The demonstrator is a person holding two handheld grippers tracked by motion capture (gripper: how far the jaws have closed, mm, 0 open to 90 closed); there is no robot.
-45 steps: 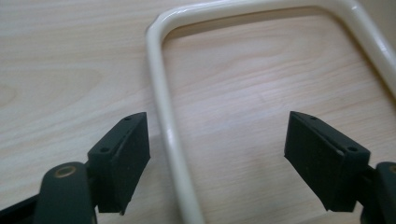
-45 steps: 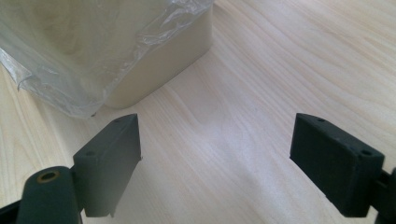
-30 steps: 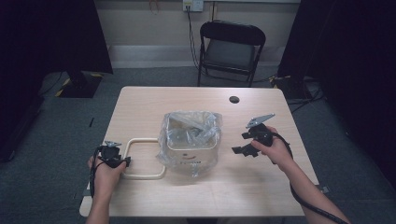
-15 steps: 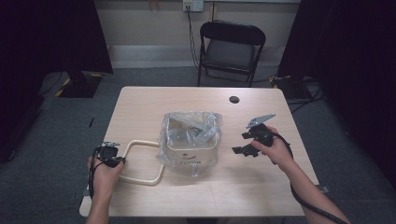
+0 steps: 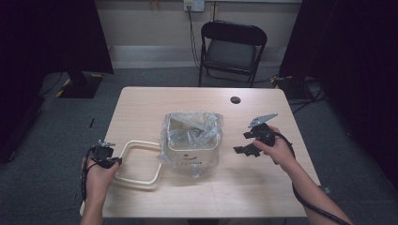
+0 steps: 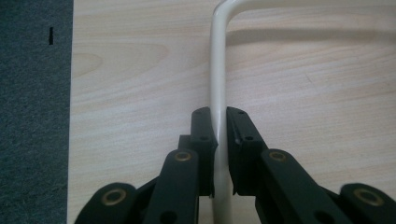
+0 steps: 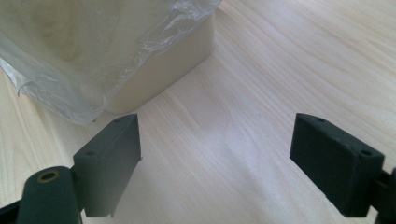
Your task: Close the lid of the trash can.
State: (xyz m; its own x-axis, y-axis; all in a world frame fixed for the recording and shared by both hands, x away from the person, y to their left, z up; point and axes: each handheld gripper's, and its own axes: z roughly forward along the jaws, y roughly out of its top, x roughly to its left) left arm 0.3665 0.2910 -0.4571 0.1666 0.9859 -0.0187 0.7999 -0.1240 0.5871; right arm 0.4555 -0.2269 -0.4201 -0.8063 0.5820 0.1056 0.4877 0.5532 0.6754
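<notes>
Frame: a cream rectangular frame point(image 5: 136, 164) with rounded corners lies flat on the table, just left of the bin, its right side close against the bin's foot; in the left gripper view one straight bar point(image 6: 218, 93) runs up between the jaws and bends right at a corner.
Left gripper: the left gripper point(image 5: 110, 161) sits at the frame's left side, held by the person's left hand point(image 5: 97, 177) at the table's near left edge.
Left jaws: they have just been closing and now clamp the frame's bar, both pads pressed on it, one on each side.
Bin: a cream square bin point(image 5: 191, 143) lined with a clear plastic bag point(image 5: 206, 126) stands near the table's middle; the bag's rim folds over the bin's top and hangs down its sides.
Right gripper: the right gripper point(image 5: 245, 149) is right of the bin and apart from it, held by the right hand point(image 5: 277, 150), with a grey three-cornered plate on top.
Right jaws: wide apart, nothing between them but bare wood; in the right gripper view the bin's lower corner point(image 7: 163, 65) and the bag's edge lie beyond the left-hand jaw.
Table: light wood table point(image 5: 263, 197), with a small dark round spot point(image 5: 235, 100) behind the bin, towards the far edge.
Room: a black folding chair point(image 5: 232, 49) stands beyond the table behind the bin, on grey carpet, before a pale wall with a socket and hanging cables; dark curtains close in on both sides.
</notes>
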